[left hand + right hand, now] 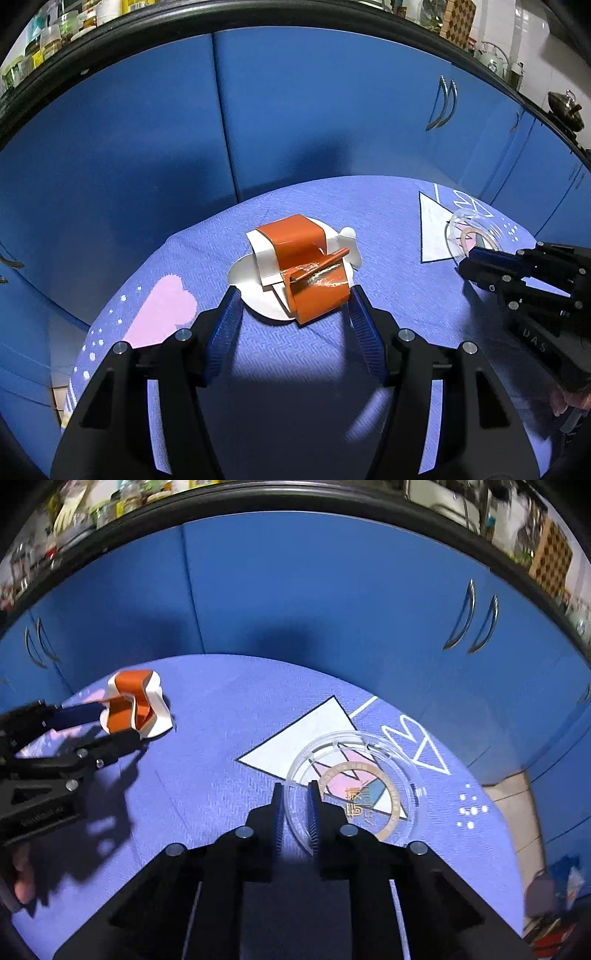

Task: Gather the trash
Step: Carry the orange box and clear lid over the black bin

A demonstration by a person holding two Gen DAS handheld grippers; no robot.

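Observation:
A crumpled orange and white carton (314,280) lies on the purple tablecloth (295,369). My left gripper (294,295) stands open around it: the right finger is at the orange edge, and a gap shows on the left. The right wrist view shows the carton (135,705) at the far left, with the left gripper (122,722) straddling its near end. A clear round plastic lid (354,786) with a brown printed ring lies to the right. My right gripper (295,788) is shut on its near rim. In the left wrist view, the lid (469,225) and right gripper (466,260) are at the right edge.
Blue cabinet doors (332,110) with curved metal handles (476,620) stand close behind the rounded table edge. A black counter rim above them carries jars and kitchenware (48,37). Tiled floor (517,805) shows past the table at right. A person's fingers (22,882) hold the left gripper.

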